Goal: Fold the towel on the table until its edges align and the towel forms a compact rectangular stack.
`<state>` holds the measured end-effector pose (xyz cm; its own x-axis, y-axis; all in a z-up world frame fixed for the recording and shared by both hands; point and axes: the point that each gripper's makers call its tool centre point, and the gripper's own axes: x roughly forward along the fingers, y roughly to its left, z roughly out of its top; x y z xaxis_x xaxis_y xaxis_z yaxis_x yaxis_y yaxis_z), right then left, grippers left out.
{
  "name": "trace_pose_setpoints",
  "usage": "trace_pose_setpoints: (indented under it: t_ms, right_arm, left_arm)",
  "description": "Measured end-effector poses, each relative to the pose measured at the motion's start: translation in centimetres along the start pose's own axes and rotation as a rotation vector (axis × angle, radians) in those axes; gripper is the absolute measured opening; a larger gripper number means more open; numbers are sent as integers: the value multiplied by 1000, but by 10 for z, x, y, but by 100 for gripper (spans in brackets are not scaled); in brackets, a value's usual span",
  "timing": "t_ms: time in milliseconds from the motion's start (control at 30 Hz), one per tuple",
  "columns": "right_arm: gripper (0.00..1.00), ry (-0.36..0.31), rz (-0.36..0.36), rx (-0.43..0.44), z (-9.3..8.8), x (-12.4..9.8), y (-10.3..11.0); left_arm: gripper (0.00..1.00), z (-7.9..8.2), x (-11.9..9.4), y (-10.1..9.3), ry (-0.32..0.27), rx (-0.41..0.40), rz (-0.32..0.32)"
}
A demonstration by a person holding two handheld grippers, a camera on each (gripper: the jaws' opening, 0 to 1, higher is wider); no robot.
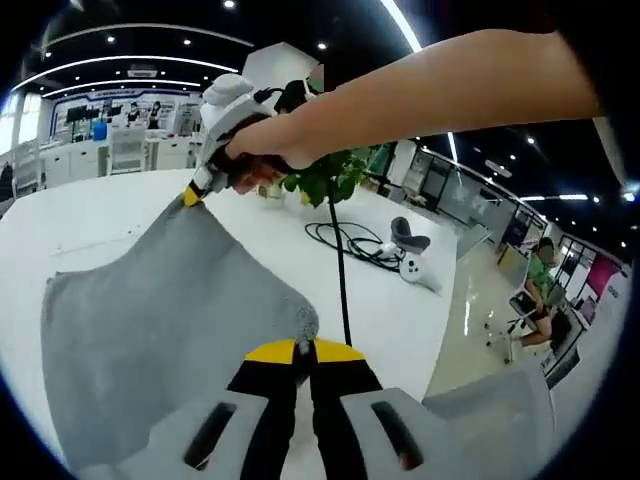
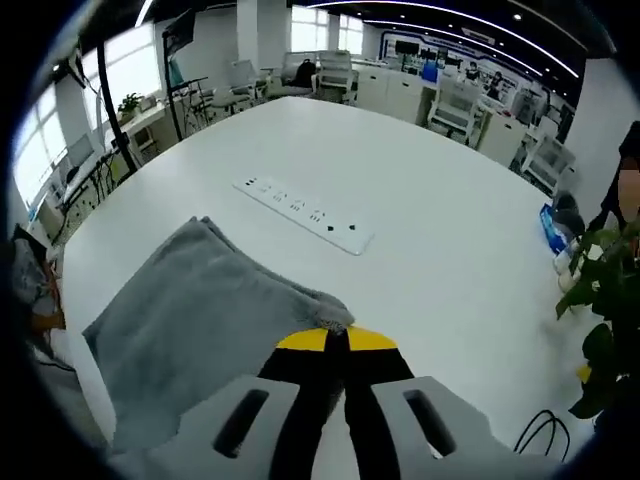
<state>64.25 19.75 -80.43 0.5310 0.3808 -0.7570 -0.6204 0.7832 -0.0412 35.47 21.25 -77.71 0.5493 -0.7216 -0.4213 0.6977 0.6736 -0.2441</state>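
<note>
White and wide, the table (image 2: 420, 230) sat in a big bright office. On it lay a flat power strip (image 2: 303, 213), and a green plant (image 2: 600, 300) stood near one edge. A black cable (image 1: 350, 245) curled on the table top too. The gray towel (image 1: 170, 320) was lifted up over the table, held at two corners. The left gripper (image 1: 303, 350) had its yellow tips pinched tight on one corner. The right gripper (image 2: 336, 340) was pinched on another corner, with a person's hand (image 1: 265, 140) around it.
</note>
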Motion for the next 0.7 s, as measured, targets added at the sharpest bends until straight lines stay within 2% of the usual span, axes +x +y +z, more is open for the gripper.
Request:
trace_pose_setpoints:
  t_ms: [233,333,533,700]
  right_arm:
    - [1,-23,-5,42,19,-7,12]
    - [1,-37,8,93,29,-12,18]
    - [1,-46,14,95,46,-16,32]
    - [1,-54,20,95,59,-14,41]
  left_arm:
    - [3,11,-20,11,-50,-44,28]
    - [3,15,-27,13,-62,-29,41]
    - [3,24,-48,21,-96,-16,66]
    - [3,28,-55,33,-113,-15,82]
